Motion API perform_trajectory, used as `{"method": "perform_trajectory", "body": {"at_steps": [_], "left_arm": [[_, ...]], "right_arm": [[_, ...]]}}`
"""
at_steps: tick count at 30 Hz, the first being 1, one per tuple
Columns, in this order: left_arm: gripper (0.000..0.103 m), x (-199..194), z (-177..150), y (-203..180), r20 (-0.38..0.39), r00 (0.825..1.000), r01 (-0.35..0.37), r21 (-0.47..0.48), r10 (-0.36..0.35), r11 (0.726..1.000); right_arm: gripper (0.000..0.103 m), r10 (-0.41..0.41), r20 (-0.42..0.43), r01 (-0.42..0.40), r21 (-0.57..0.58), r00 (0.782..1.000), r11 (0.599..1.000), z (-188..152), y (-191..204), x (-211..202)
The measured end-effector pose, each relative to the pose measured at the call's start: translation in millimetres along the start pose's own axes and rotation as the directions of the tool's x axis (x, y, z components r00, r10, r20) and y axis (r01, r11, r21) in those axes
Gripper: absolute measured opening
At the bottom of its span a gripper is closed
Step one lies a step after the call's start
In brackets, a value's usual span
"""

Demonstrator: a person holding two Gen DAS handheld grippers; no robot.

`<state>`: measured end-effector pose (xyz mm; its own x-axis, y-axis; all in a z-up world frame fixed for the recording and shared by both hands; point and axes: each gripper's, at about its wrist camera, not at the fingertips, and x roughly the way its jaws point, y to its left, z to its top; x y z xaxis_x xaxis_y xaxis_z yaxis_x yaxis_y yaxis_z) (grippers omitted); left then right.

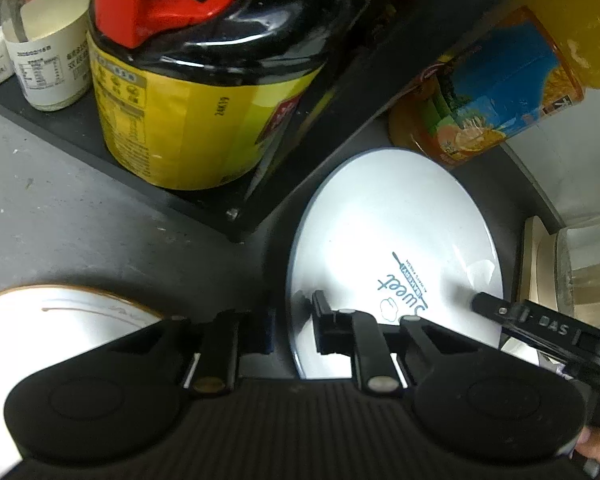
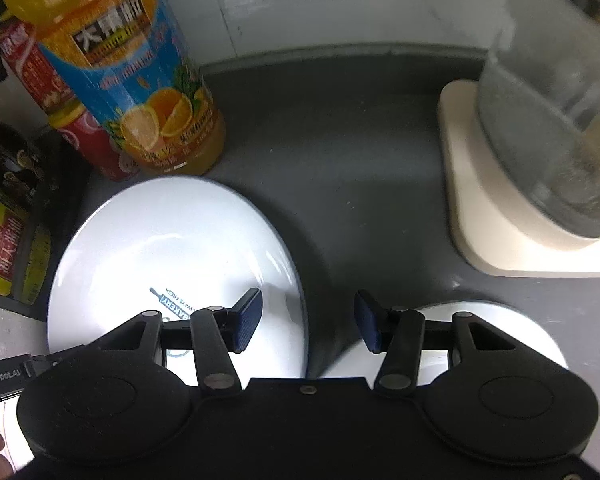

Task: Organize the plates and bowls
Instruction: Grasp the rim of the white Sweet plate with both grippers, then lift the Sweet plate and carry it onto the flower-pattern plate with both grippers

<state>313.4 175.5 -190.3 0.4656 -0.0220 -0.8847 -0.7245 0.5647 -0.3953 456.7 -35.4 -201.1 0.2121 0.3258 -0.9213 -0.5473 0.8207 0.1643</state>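
I have both claws down at the white plate (image 1: 396, 240) with the blue "Sweet" bakery print, which lies flat on the dark tabletop (image 2: 360, 152) just in front of the orange juice bottle (image 2: 132, 80). My left claw (image 1: 292, 330) straddles the plate's near-left rim: one finger sits over the plate, the other outside it, and the gap between them is narrow. I judge it pinched on the rim, though the contact itself is partly hidden by the linkage. My right claw (image 2: 308, 322) stands about half open over the plate's opposite edge. Its left finger hangs above the plate's face and its right finger above bare tabletop, with the rim between them and neither pad pressing yet.

Two more white dishes wait close by: one with a brown rim (image 1: 60, 320) off to the left of my left claw, and another (image 2: 488, 328) mostly hidden under my right claw.

So the step in hand is picking up the printed plate with both claws. Next, the right claw needs to close on the rim. Then both should lift together and level, clear of the bottle and the black rack (image 1: 100, 136) holding the big yellow-labelled jug (image 1: 188, 120), before stacking the plate with another dish.
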Motion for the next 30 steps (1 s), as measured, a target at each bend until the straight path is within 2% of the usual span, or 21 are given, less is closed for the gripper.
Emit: {"method": "perform_trajectory", "body": {"at_steps": [3, 7, 8, 9, 13, 20, 24, 30], "left_arm": [[0.014, 3, 0, 2, -0.005, 1.000, 0.016, -0.024, -0.016, 1.000], [0.013, 4, 0, 2, -0.004, 1.000, 0.022, -0.042, -0.022, 0.999], [0.013, 3, 0, 2, -0.003, 1.000, 0.022, -0.041, -0.022, 0.999], [0.013, 3, 1, 2, -0.004, 1.000, 0.022, -0.041, -0.022, 0.999], [0.012, 1, 2, 2, -0.020, 1.000, 0.018, -0.053, -0.019, 0.998], [0.012, -22, -1, 7, 0.015, 0.999, 0.045, -0.045, -0.044, 0.998], [0.011, -32, -6, 14, 0.008, 0.997, 0.075, -0.081, -0.075, 0.994], [0.011, -47, -25, 18, 0.017, 0.998, 0.056, -0.084, -0.055, 0.995]], "right_arm": [[0.044, 0.032, -0.029, -0.031, 0.011, 0.999, 0.999, -1, 1, 8], [0.043, 0.042, -0.020, -0.042, 0.011, 0.999, 0.999, -1, 2, 9], [0.039, 0.052, -0.022, -0.052, 0.012, 0.998, 0.999, -1, 2, 9], [0.028, 0.091, -0.029, -0.090, 0.025, 0.995, 0.996, 0, 0, 10], [0.022, 0.133, -0.044, -0.129, 0.088, 0.990, 0.988, -3, -10, 5], [0.010, 0.235, 0.000, -0.233, 0.152, 0.972, 0.961, -18, -29, -22], [0.006, 0.270, 0.022, -0.270, 0.161, 0.962, 0.949, -24, -35, -33], [0.006, 0.303, 0.051, -0.308, 0.131, 0.951, 0.942, -35, -34, -52]]}}
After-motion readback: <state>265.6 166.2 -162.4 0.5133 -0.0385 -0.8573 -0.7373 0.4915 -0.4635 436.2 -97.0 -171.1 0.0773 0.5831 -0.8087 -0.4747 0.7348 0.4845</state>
